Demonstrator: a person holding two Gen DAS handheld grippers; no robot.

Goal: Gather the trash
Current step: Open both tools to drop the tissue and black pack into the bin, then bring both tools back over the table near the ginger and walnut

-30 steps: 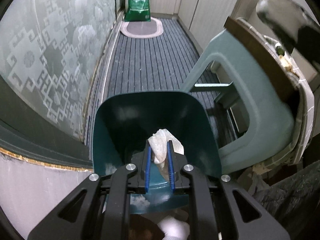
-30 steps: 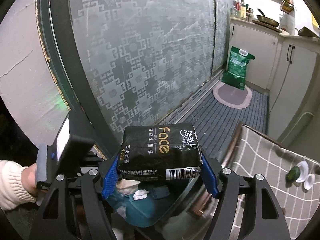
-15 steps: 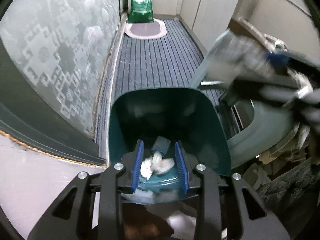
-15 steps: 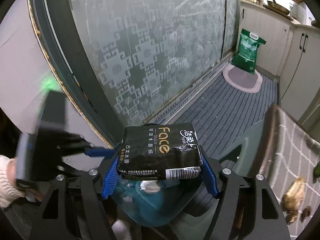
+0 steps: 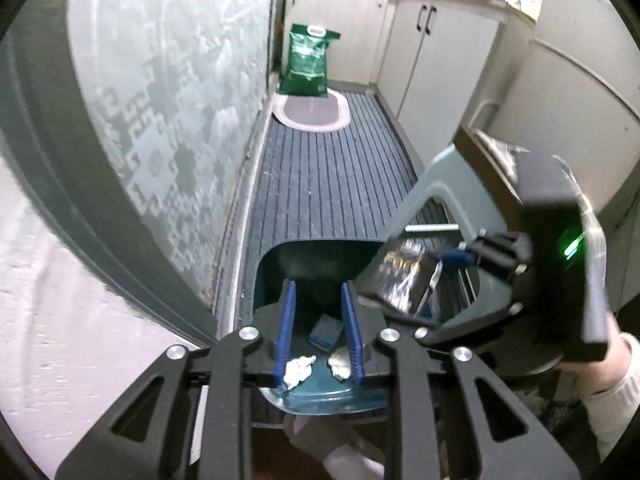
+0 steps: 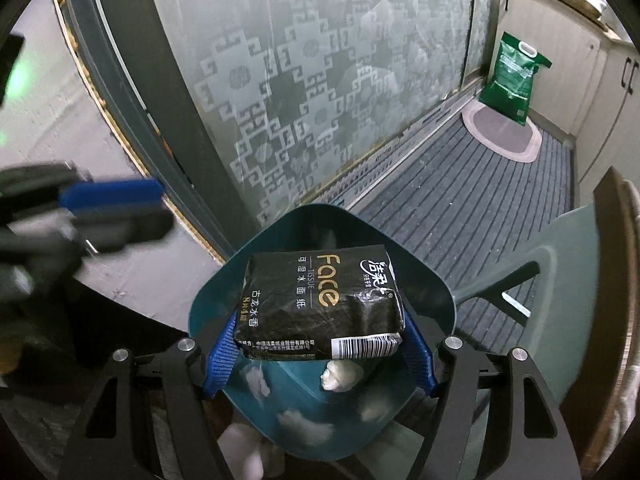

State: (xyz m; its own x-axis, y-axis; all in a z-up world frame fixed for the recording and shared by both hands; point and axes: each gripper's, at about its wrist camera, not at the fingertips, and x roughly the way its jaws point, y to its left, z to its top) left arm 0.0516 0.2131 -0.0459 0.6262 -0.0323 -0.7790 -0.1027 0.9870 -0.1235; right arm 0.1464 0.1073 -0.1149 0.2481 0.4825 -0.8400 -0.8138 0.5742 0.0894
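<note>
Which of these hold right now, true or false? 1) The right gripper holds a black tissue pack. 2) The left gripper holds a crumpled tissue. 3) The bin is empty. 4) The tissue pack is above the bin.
1) True: the right gripper is shut on the black tissue pack.
2) False: the left gripper holds nothing; its jaws have just been closing.
3) False: the teal bin holds crumpled tissues.
4) True.

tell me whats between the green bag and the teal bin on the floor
In the left wrist view, a pale oval mat and dark striped flooring lie between green bag and teal bin.
</note>
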